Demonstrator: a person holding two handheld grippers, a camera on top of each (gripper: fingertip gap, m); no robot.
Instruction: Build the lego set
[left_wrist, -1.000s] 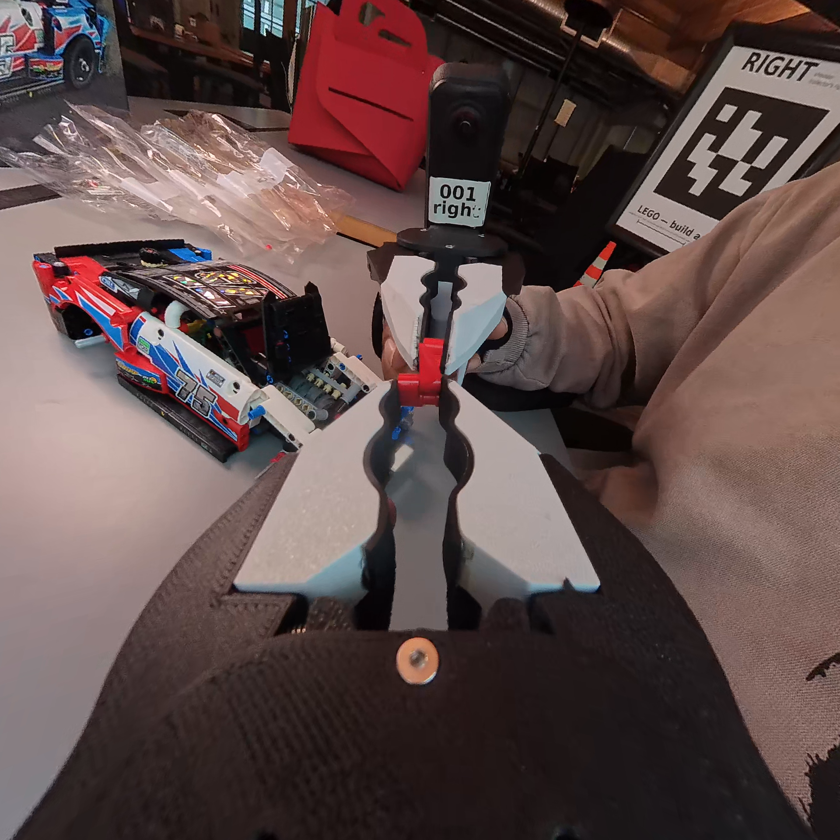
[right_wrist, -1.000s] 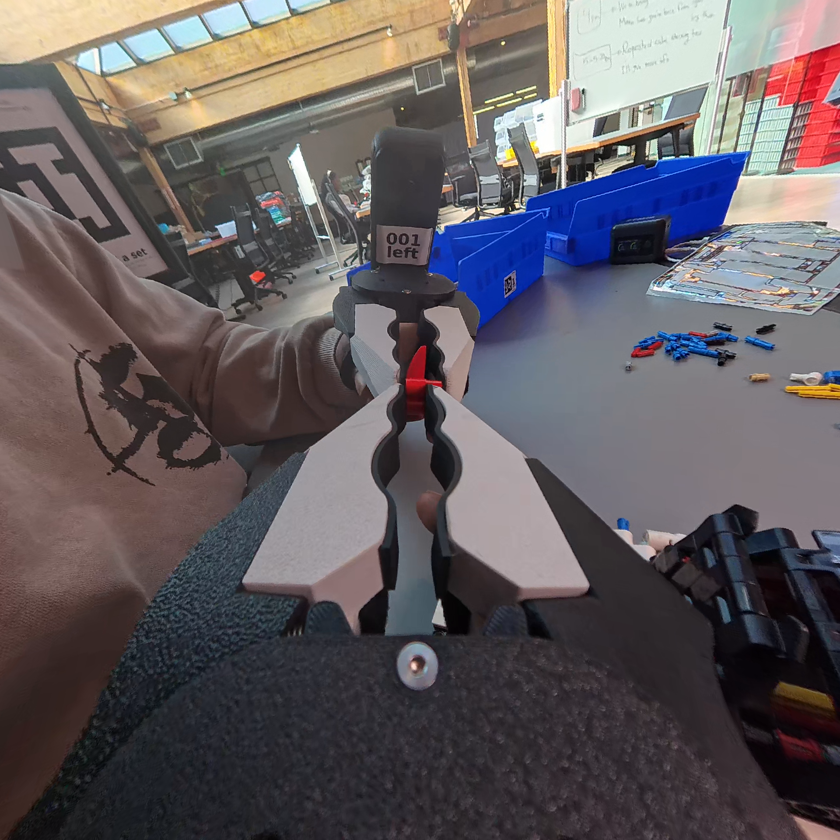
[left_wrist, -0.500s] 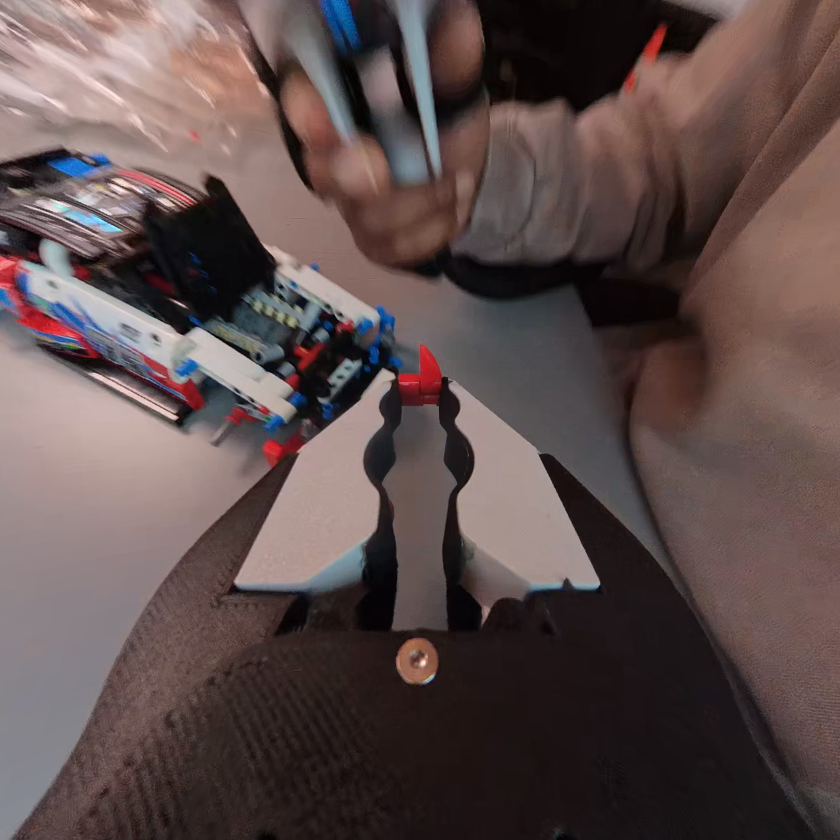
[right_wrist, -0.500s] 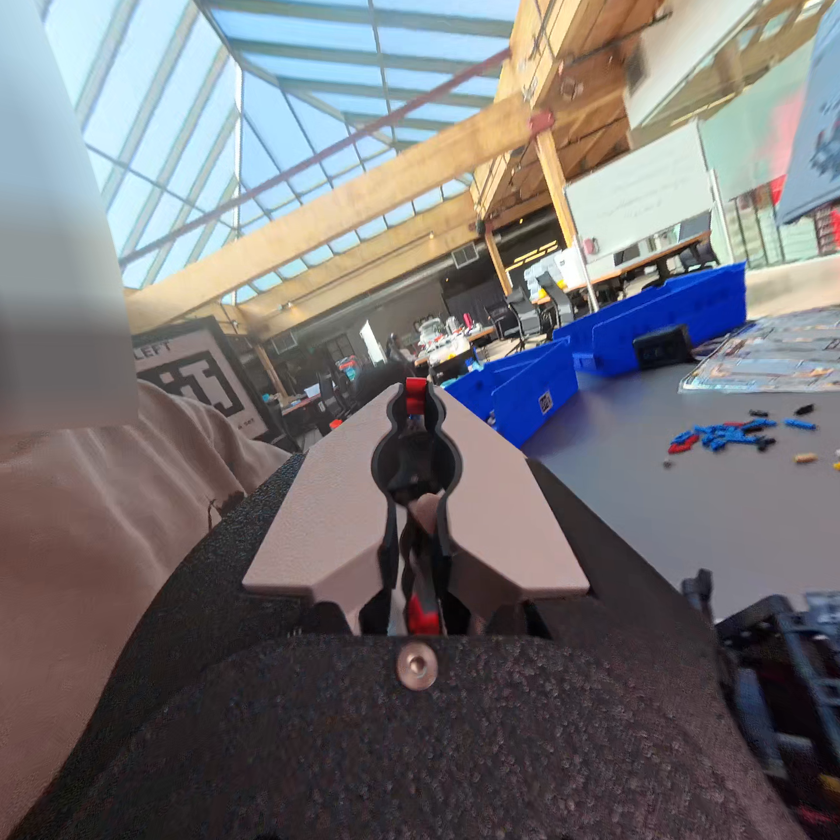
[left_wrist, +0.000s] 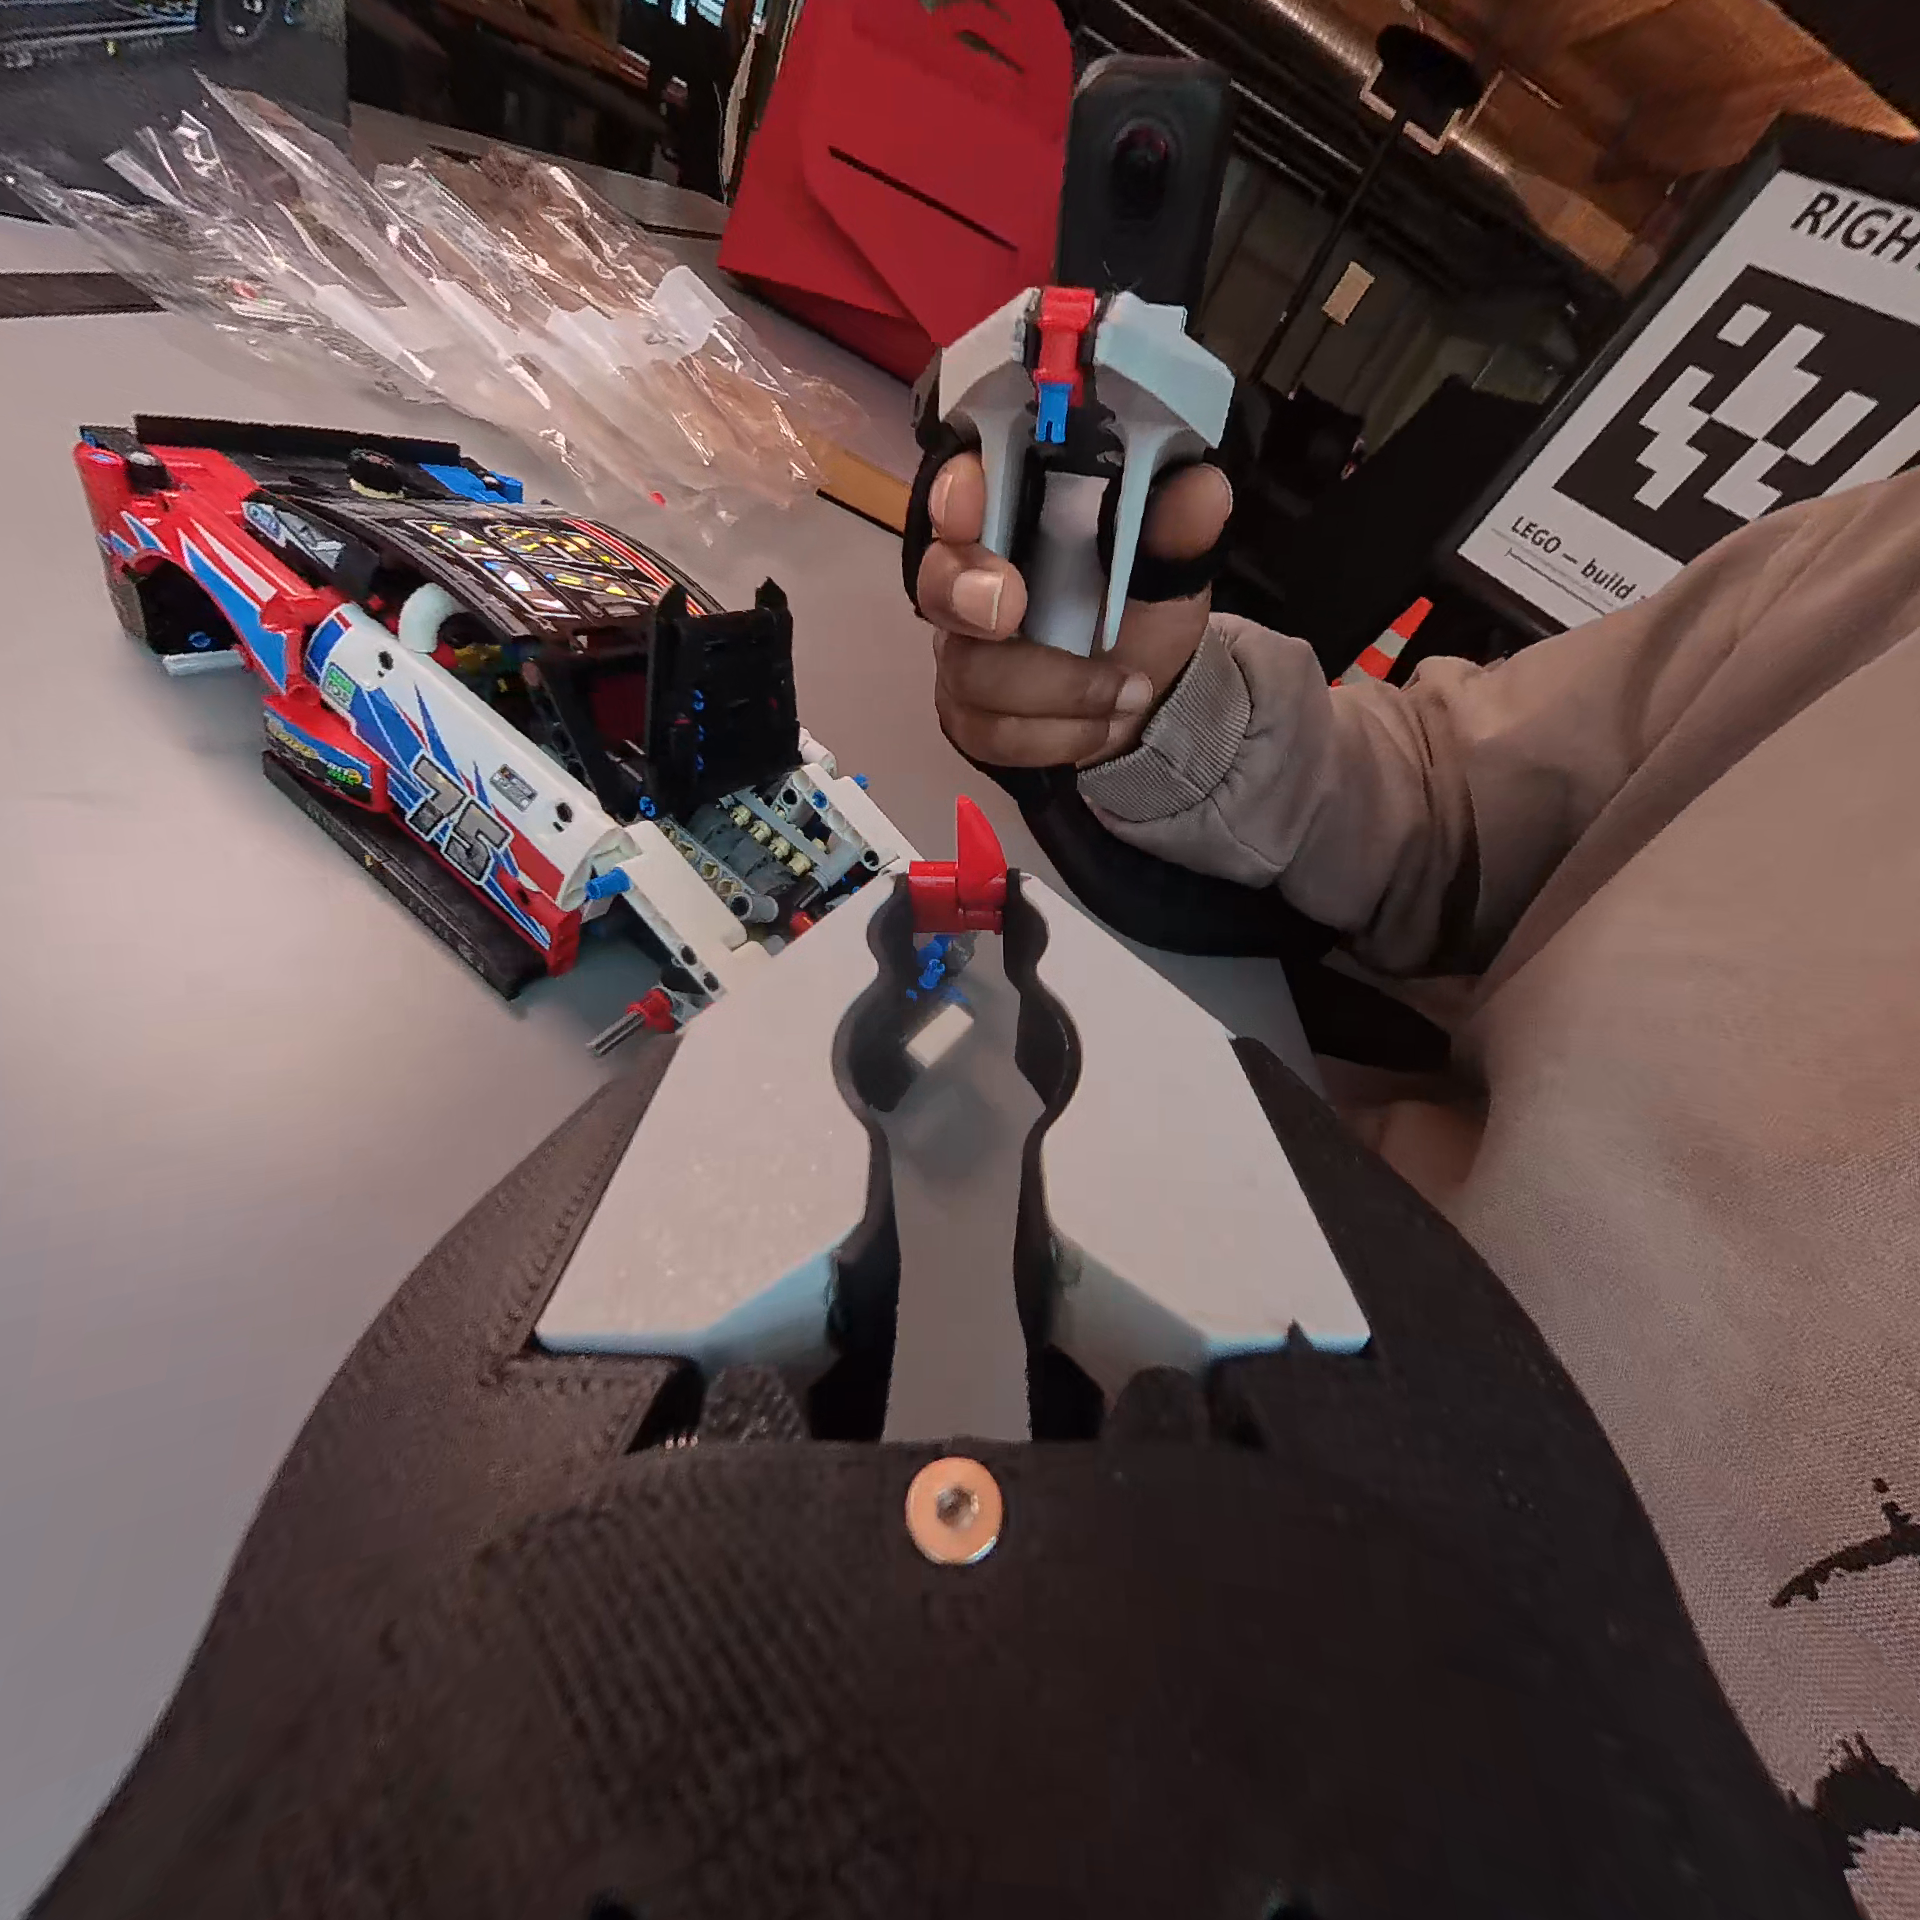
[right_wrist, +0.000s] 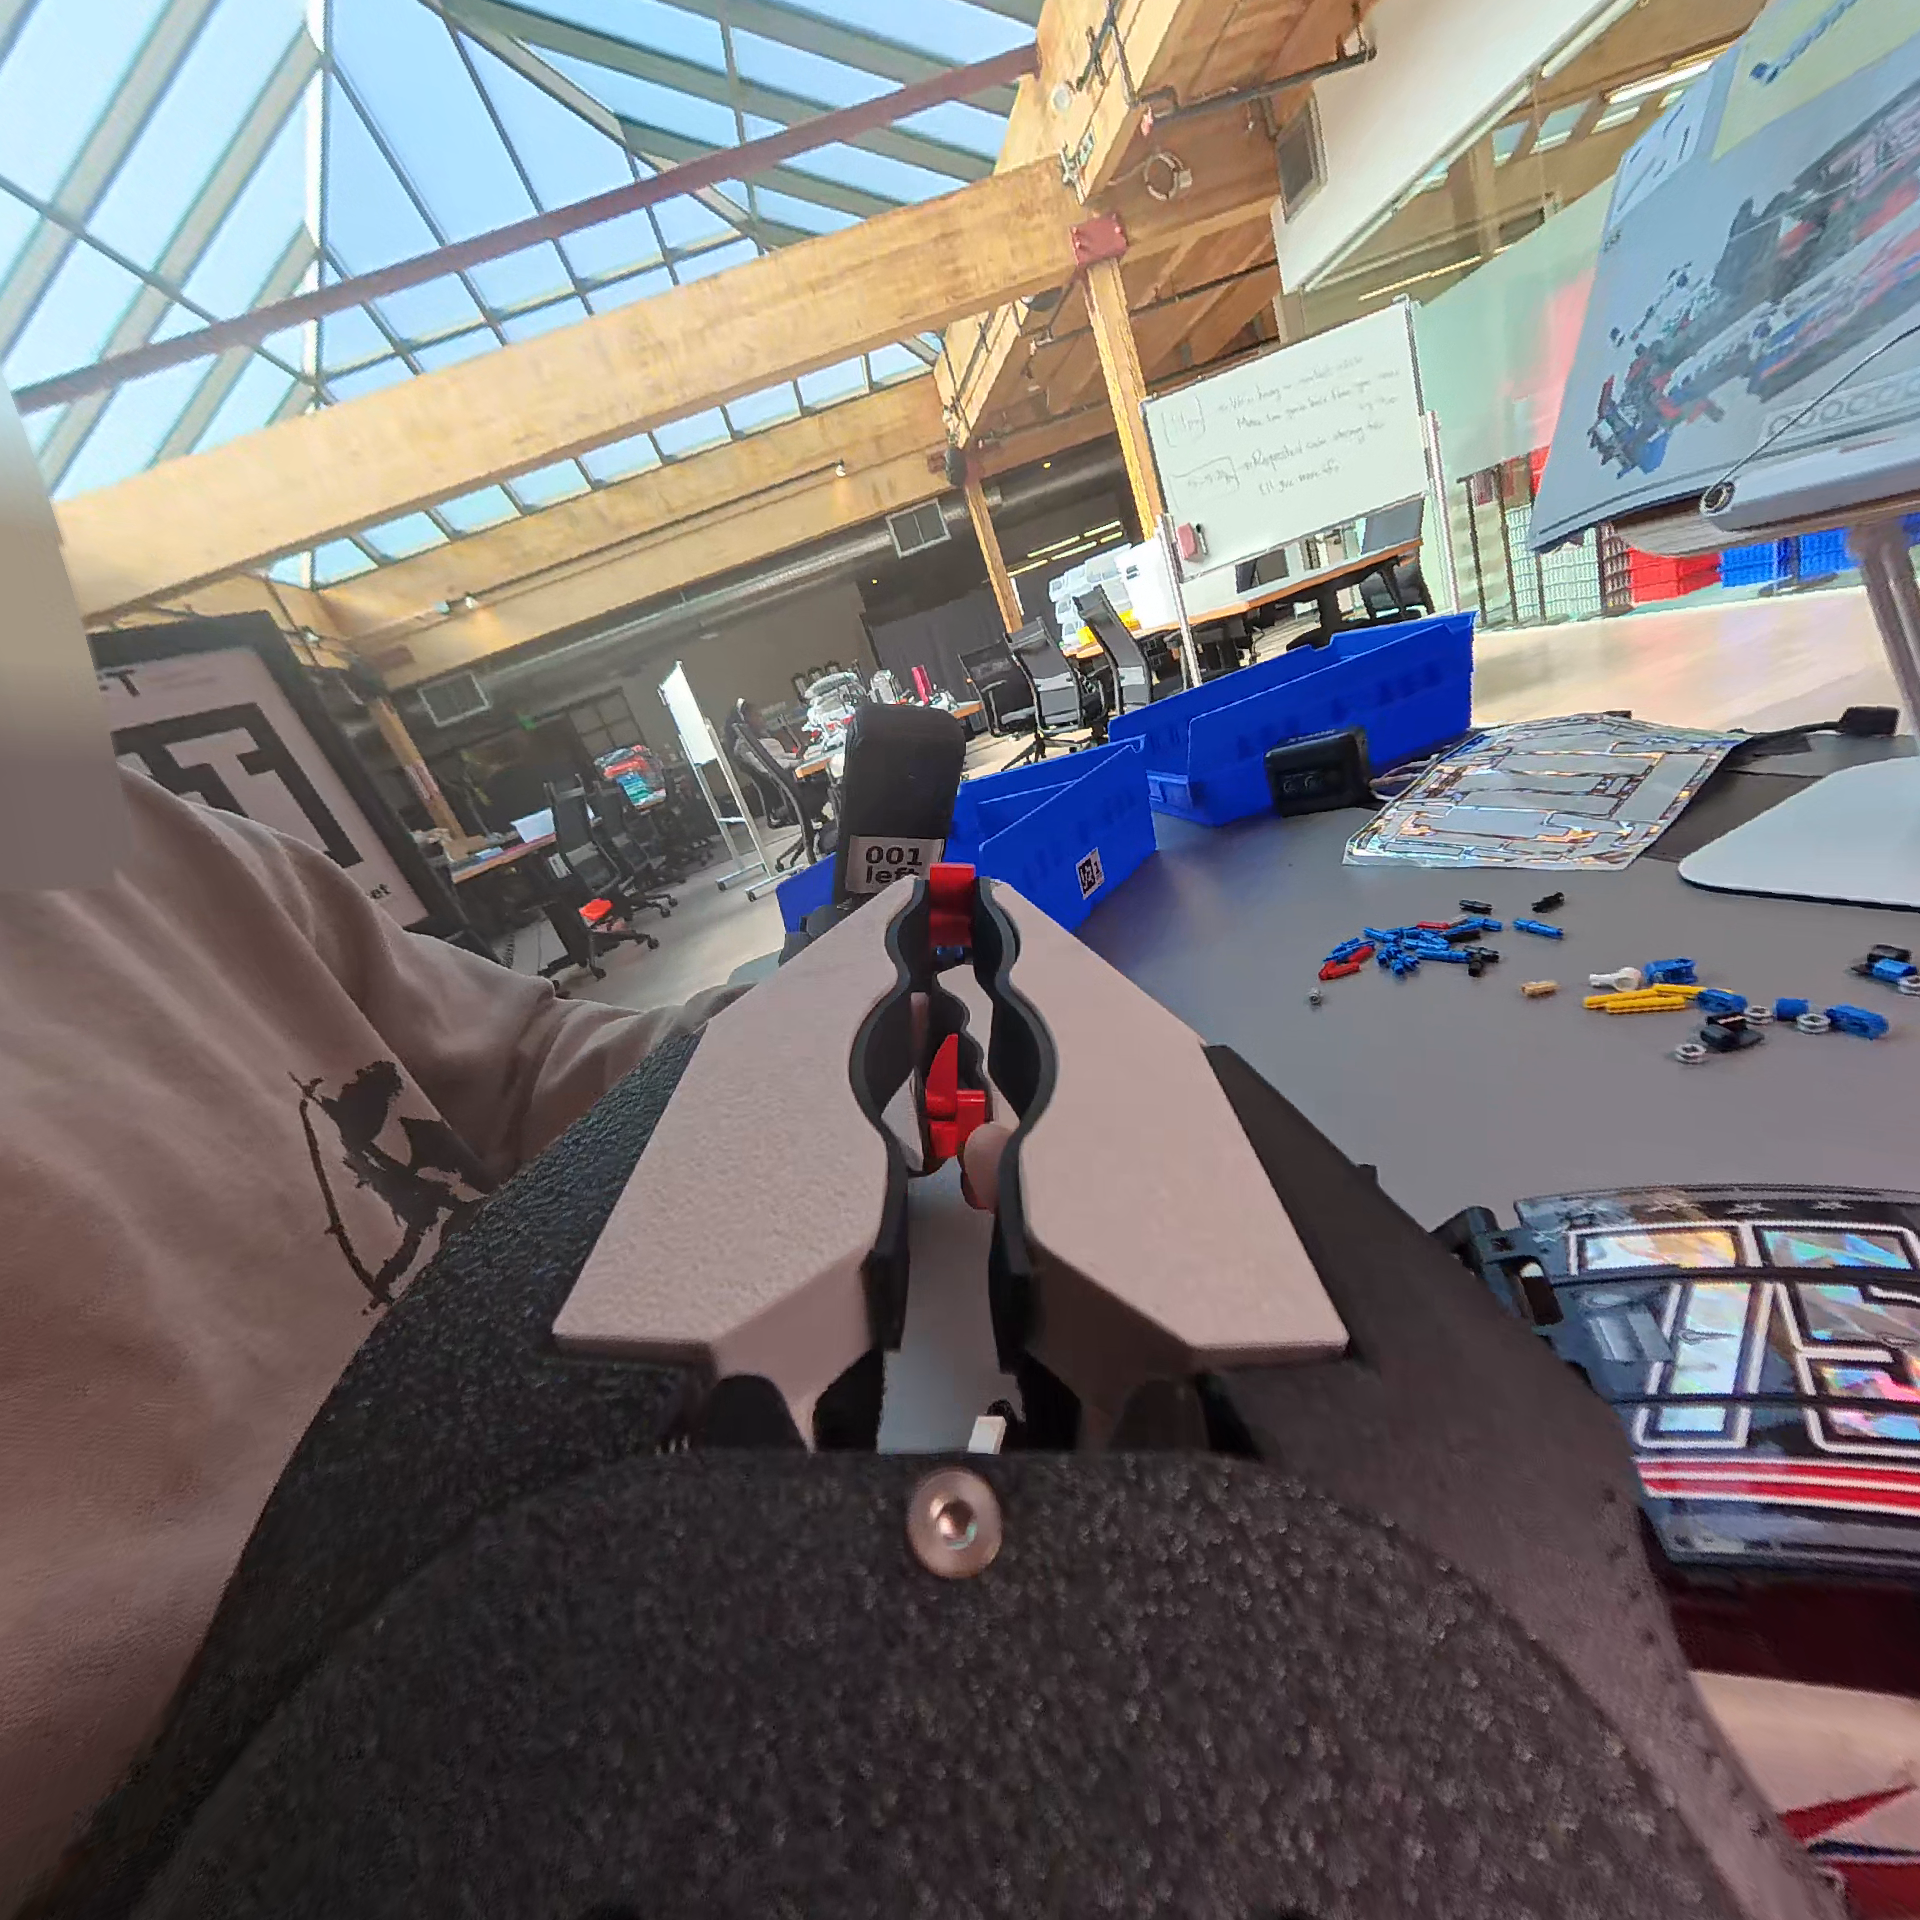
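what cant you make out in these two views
- Car: its front end sits behind the left gripper in the left wrist view; the right wrist view cuts it off at the right edge.
- Right gripper's red piece: mostly hidden between the jaws in its own view.
- Loose parts: too small to identify in the right wrist view.
- Bags: any contents unclear through glare, left wrist view.

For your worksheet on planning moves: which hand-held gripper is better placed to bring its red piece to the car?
Left. The left hand-held gripper holds its red piece beside the car; the right is raised higher.
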